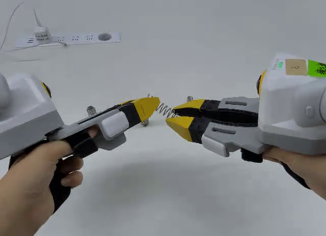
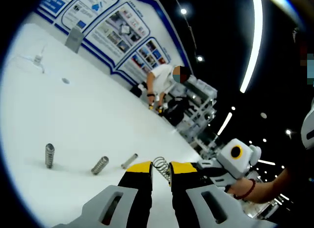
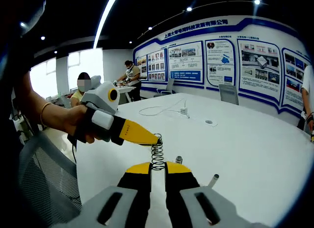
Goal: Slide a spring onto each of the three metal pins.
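Ctr frame: spring (image 1: 164,110) is held off the table (image 1: 204,48) btwn L gripper (image 1: 153,105) tip and R gripper (image 1: 178,116) jaws. Coil-wrapped pin (image 1: 91,111) is seen left of ctr. Power strip (image 1: 69,39) is seen upper left.

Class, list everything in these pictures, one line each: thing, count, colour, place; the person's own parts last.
White tabletop: one, white, under everything.
White power strip: one, white, table's far left.
Silver metal pins wearing springs: two, silver, beyond the grippers.
Bare silver metal pin: one, silver, beside them.
Loose silver coil spring: one, silver, between both gripper tips.
Left gripper: one, grey, black, yellow.
Right gripper: one, same colours.
Hands: two, holding grippers.
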Motion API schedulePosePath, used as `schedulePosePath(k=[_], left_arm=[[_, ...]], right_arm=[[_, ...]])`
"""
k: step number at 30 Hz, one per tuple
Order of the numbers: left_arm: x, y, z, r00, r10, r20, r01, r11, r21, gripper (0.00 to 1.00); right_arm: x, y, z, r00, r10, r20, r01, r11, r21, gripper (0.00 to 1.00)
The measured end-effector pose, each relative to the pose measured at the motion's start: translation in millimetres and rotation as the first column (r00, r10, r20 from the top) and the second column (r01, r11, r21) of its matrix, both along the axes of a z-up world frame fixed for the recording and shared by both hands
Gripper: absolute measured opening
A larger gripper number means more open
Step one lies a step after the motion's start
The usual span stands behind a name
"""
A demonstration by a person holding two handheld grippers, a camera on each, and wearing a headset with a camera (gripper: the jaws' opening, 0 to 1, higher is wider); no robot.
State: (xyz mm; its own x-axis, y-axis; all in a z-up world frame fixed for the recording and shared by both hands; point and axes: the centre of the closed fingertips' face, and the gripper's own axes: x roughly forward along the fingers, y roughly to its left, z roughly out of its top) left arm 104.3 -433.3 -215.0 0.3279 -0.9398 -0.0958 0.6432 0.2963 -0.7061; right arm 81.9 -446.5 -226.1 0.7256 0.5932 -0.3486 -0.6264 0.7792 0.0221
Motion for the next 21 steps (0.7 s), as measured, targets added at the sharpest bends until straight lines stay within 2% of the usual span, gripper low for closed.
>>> schedulePosePath(k=[2, 6, 9, 12, 15, 21], left_arm=[[-0.6, 0.0, 0.5, 1.000, 0.002, 0.000, -0.002, 1.000, -0.003, 0.14], [-1.1, 0.5, 3.7, 1.000, 0.006, -0.021, -0.007, 0.999, -0.032, 0.13], [-1.7, 0.1, 4.4, 1.000, 0.006, -0.010, -0.006, 1.000, -0.026, 0.13], [-0.5, -1.1, 8.2, 1.000, 0.011, -0.027, -0.013, 0.998, -0.055, 0.11], [-0.4, -3.1, 9.0, 1.000, 0.007, -0.025, -0.009, 0.998, -0.058, 0.11], [-0.3, -4.8, 9.2, 1.000, 0.006, -0.026, -0.008, 0.998, -0.058, 0.11]], right_arm=[[-0.4, 0.3, -0.3, 1.000, 0.000, -0.002, 0.000, 1.000, 0.003, 0.11], [-0.8, 1.2, -0.8, 1.000, 0.004, 0.003, -0.004, 1.000, -0.005, 0.11], [-1.4, 1.8, -0.9, 1.000, 0.005, 0.005, -0.004, 1.000, -0.018, 0.11], [-2.2, 1.5, -2.0, 1.000, 0.007, 0.005, -0.007, 0.999, -0.036, 0.11], [-2.2, 0.8, 1.7, 1.000, 0.004, 0.022, -0.003, 0.999, -0.034, 0.11], [-2.5, 0.2, 1.8, 1.000, 0.005, 0.019, -0.005, 0.999, -0.033, 0.11]])
